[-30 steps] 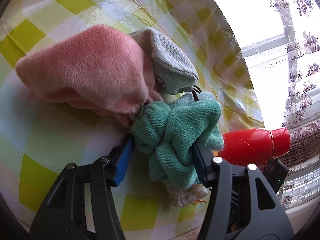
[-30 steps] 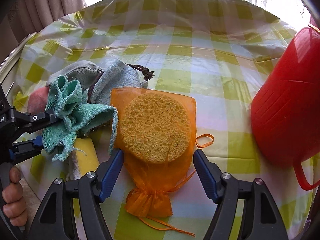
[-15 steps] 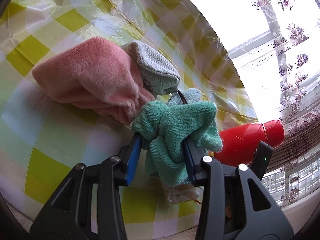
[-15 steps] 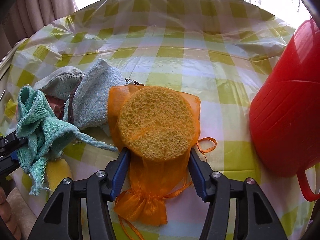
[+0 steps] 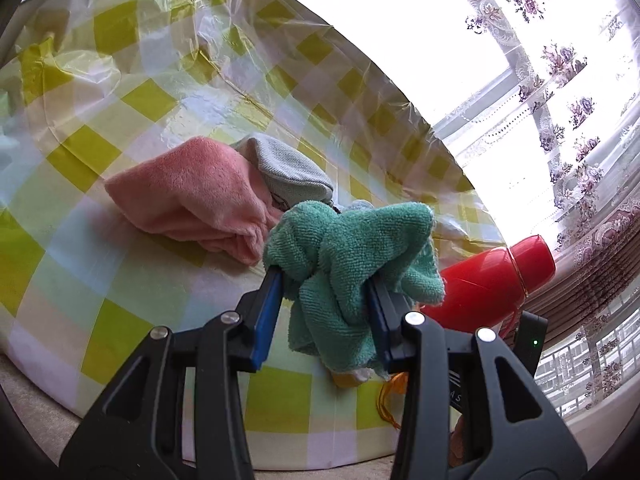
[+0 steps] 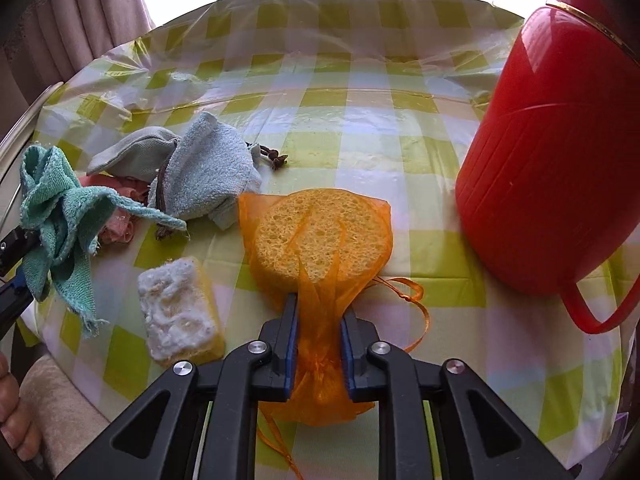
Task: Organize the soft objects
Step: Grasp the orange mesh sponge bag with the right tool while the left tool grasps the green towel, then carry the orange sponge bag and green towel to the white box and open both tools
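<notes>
My left gripper (image 5: 326, 280) is shut on a crumpled teal terry cloth (image 5: 352, 240), held above the checked tablecloth; the same teal cloth (image 6: 56, 216) hangs at the left edge of the right wrist view. Behind it lie a pink plush cloth (image 5: 192, 192) and a grey knit cloth (image 5: 292, 172). My right gripper (image 6: 319, 312) is shut on the gathered neck of an orange mesh bag (image 6: 320, 344) that holds a round yellow sponge (image 6: 320, 232). A light blue towel (image 6: 204, 172) and a yellow sponge with a white fluffy top (image 6: 180, 312) lie to its left.
A red plastic bucket (image 6: 548, 148) stands at the right, its handle hanging near the table's edge; the same red bucket (image 5: 488, 280) shows behind the teal cloth. The green-checked tablecloth (image 6: 360, 120) is covered with clear plastic. A person's fingers (image 6: 12, 412) show at lower left. Curtains and a window lie beyond.
My right gripper's jaws closed from around the sponge bag onto its gathered neck. My left gripper tightened on the teal cloth and lifted it up off the pile, uncovering the white-topped sponge.
</notes>
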{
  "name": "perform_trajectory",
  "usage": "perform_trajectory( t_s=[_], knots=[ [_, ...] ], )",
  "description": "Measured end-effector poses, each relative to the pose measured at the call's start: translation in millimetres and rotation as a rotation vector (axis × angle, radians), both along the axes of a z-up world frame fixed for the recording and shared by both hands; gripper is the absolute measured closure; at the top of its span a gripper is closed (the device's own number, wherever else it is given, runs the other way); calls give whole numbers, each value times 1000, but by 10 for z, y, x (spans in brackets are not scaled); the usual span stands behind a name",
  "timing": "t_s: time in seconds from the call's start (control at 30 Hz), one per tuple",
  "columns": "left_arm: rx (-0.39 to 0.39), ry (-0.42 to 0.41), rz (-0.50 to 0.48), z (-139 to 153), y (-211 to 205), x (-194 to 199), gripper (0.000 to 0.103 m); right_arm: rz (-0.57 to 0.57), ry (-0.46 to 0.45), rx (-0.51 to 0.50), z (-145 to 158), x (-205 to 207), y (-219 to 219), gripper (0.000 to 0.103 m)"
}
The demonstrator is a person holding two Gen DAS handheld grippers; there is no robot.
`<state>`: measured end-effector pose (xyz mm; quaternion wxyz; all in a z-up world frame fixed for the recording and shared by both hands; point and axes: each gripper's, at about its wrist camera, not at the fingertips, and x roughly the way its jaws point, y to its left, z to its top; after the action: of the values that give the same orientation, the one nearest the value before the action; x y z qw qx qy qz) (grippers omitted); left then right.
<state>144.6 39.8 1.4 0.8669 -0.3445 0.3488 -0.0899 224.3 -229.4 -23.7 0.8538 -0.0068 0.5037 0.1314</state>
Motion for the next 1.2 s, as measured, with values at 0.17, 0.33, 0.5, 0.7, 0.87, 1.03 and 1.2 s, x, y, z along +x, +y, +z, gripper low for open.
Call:
perform_trajectory(
  t_s=[0.17,0.33,0.5,0.7,0.87,1.03,1.2],
  knots=[
    [6,-14,-11,26,-20,-55,59,21,35,-75,9,-244,-66,28],
    [6,-18,-7,20,-8,-68,59,42,-13,-97,91,-277,-66,19],
    [6,-16,-2,-1,13,-74,59,71,5,-142,-48,-34,72,19],
    [-1,-7,-5,-46,31,-52,59,60,-13,-106,-36,176,152,19],
    [9,-12,-7,-46,21,-58,59,56,15,-143,-197,276,228,19],
    [26,-19,-14,-24,-30,-52,59,42,12,-120,-204,273,161,21],
    [52,-40,-18,34,-73,-83,59,7,-29,-86,-50,151,30,21]
  ],
)
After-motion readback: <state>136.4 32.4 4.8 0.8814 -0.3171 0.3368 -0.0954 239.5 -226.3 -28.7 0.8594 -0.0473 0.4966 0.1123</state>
